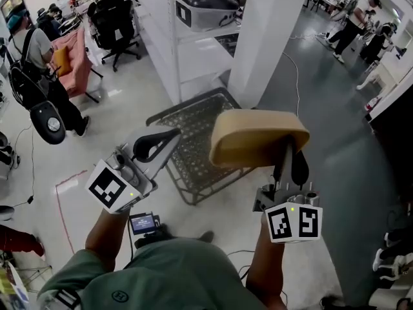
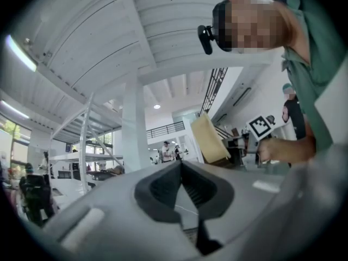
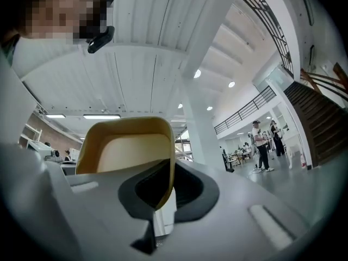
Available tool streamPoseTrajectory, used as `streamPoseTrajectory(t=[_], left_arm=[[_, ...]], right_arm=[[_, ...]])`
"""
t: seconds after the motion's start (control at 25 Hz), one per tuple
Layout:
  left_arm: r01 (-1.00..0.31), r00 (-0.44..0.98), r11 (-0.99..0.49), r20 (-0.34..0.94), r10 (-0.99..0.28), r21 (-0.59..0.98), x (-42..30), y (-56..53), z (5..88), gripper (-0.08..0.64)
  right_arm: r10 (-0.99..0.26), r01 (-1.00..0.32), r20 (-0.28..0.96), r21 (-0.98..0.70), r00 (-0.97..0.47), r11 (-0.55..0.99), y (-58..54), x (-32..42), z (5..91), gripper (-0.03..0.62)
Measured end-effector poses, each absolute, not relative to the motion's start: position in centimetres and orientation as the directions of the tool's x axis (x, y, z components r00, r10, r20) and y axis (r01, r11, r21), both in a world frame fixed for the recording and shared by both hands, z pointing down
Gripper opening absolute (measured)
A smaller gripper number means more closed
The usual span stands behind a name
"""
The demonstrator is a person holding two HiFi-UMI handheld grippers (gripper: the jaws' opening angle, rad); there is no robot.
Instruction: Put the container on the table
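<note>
From where I stand, the carry is under way: the right gripper has its jaws clamped narrow on one wall of the tan container and holds it in the air at about one o'clock from the person's chest, tilted with its opening turned towards the person. It hangs over the near right corner of the wire basket, which sits on the floor at twelve o'clock. The left gripper has its jaws together with nothing between them and hovers at eleven o'clock, just beside the basket's left rim. I cannot pick out a table from here, so I would judge the next move to be a turn of the body to find one, then a level carry and a gentle lowering, with the jaws parting only once the base rests flat. With the grip on one wall only, the container may swing or tip if hurried. The tight edges lie ahead: the white shelf rack at twelve, the white pillar at one and the basket rim below. Open floor lies at three o'clock, grey and bare, and at nine, while an office chair and bystanders stand well off at ten to eleven.
</note>
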State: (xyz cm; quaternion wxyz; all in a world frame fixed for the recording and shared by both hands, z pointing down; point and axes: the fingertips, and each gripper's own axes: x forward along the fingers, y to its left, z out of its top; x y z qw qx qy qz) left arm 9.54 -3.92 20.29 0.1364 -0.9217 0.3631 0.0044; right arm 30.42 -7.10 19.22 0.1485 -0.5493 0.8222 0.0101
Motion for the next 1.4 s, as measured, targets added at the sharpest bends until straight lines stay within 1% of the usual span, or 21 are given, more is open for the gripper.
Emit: streamPoseTrajectory(t=[0.32,0.52,0.84,1.16,1.4], left_arm=[[-0.687,0.719,-0.680,-0.100,-0.688,-0.258,11.3,-5.1,21.1,0.003],[-0.672,0.734,-0.699,-0.098,-0.672,-0.246,10.0,-7.8,21.5,0.003],[-0.603,0.798,-0.766,-0.145,-0.586,-0.222,5.8,-12.7,20.7,0.003],[-0.533,0.845,-0.820,-0.184,-0.502,-0.208,0.1,-17.8,20.1,0.003],[-0.484,0.869,-0.854,-0.218,-0.444,-0.191,-1.2,-19.5,19.9,0.003]], right_arm=[[-0.890,-0.892,-0.263,-0.162,-0.373,0.422,-9.2,32.1,20.3,0.008],[-0.903,-0.906,-0.252,-0.160,-0.347,0.393,-11.1,31.2,20.6,0.008],[-0.933,-0.947,-0.241,-0.111,-0.267,0.300,-13.5,26.9,19.1,0.008],[-0.955,-0.979,-0.241,-0.064,-0.175,0.196,-15.9,21.4,17.7,0.008],[-0.967,-0.993,-0.236,-0.040,-0.098,0.110,-15.9,20.8,17.2,0.008]])
